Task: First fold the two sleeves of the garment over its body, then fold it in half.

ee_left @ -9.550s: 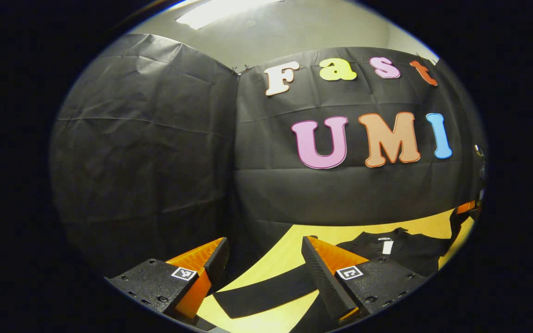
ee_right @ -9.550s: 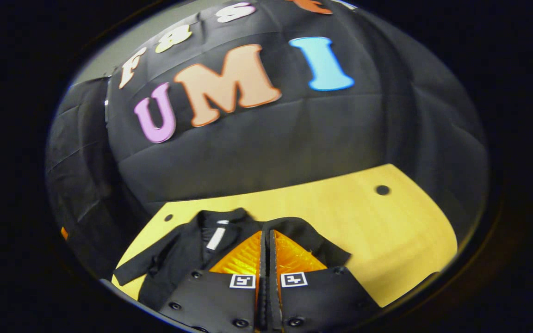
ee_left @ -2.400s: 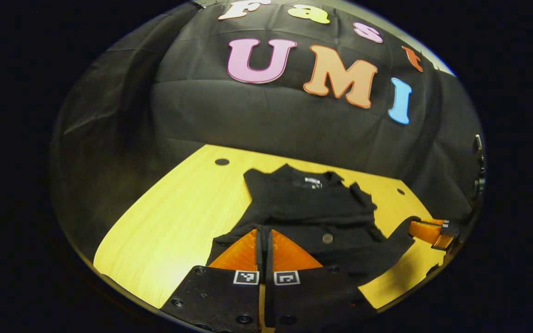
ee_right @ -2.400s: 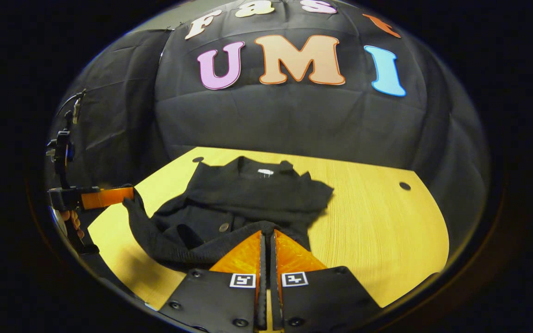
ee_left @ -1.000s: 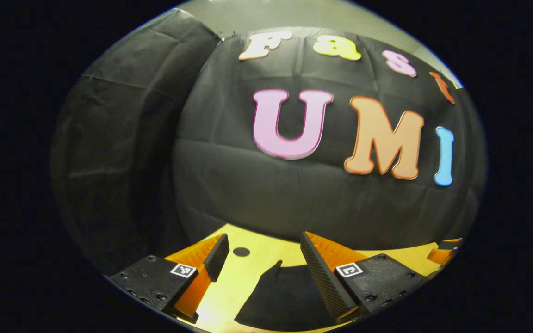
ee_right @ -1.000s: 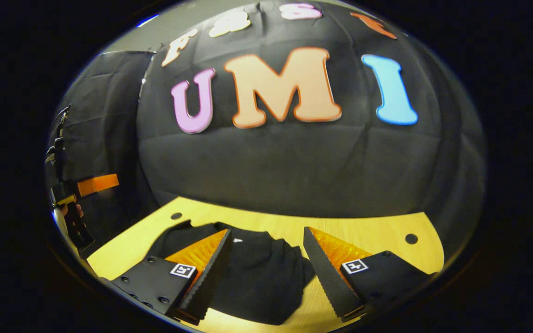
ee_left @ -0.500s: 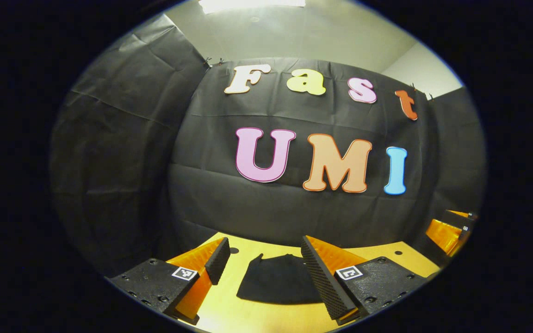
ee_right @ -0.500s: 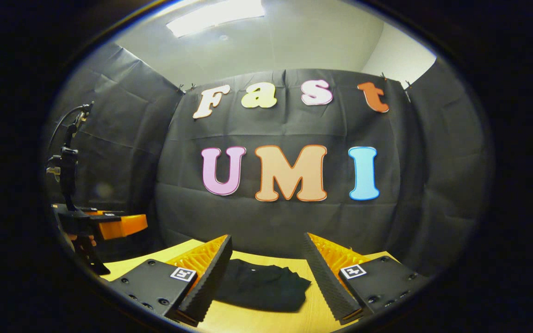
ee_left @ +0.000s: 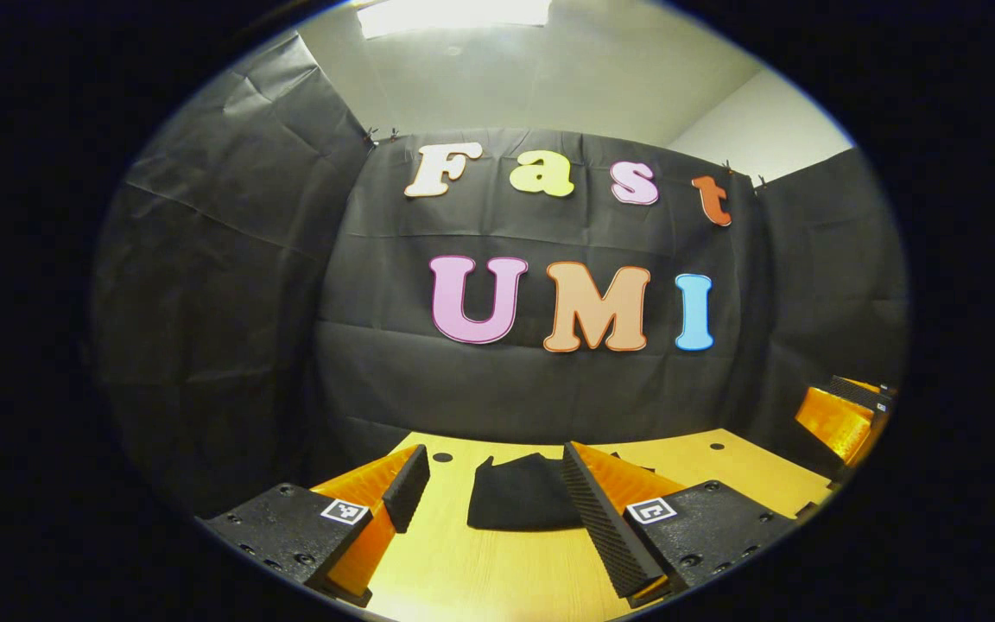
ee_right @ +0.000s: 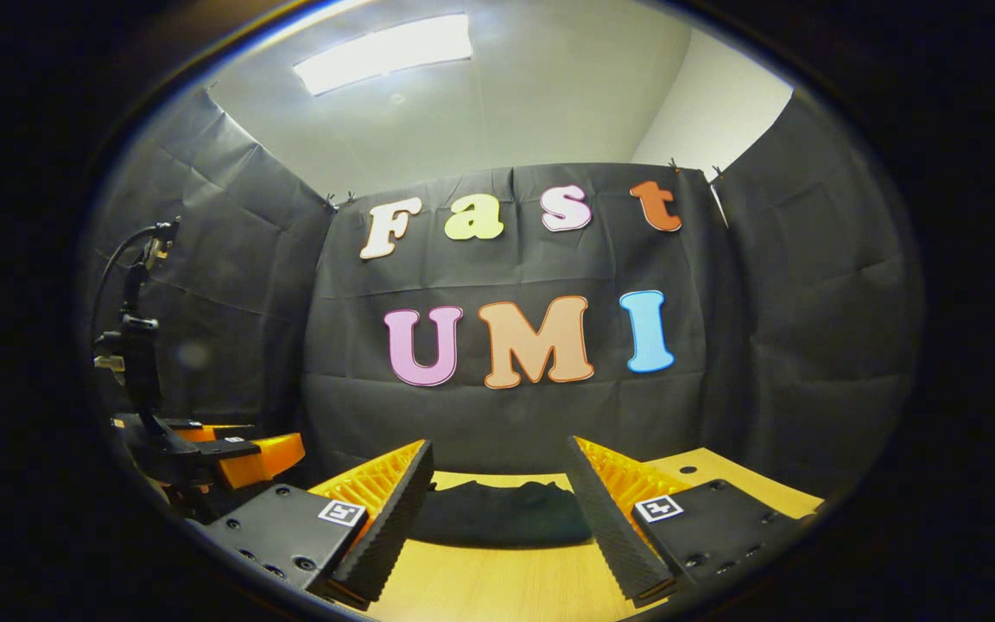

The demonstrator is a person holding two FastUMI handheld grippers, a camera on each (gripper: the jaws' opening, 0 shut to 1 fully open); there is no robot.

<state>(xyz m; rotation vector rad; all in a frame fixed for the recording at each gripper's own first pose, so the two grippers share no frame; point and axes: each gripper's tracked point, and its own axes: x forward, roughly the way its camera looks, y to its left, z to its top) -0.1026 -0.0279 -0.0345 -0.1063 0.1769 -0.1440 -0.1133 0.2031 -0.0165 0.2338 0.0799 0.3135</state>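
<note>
While both grippers gape empty: black, seemingly knit garment [ee_left: 519,494] folded compact on wooden table [ee_left: 497,579].

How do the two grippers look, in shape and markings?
In each gripper's own view, the left gripper and the right gripper have two wedge-shaped fingers with ribbed inner faces. The fingers sit on black plates with screw heads, and each plate carries a small square black-and-white marker. In the right gripper view, a black post with a cable rises from the left gripper.
</note>
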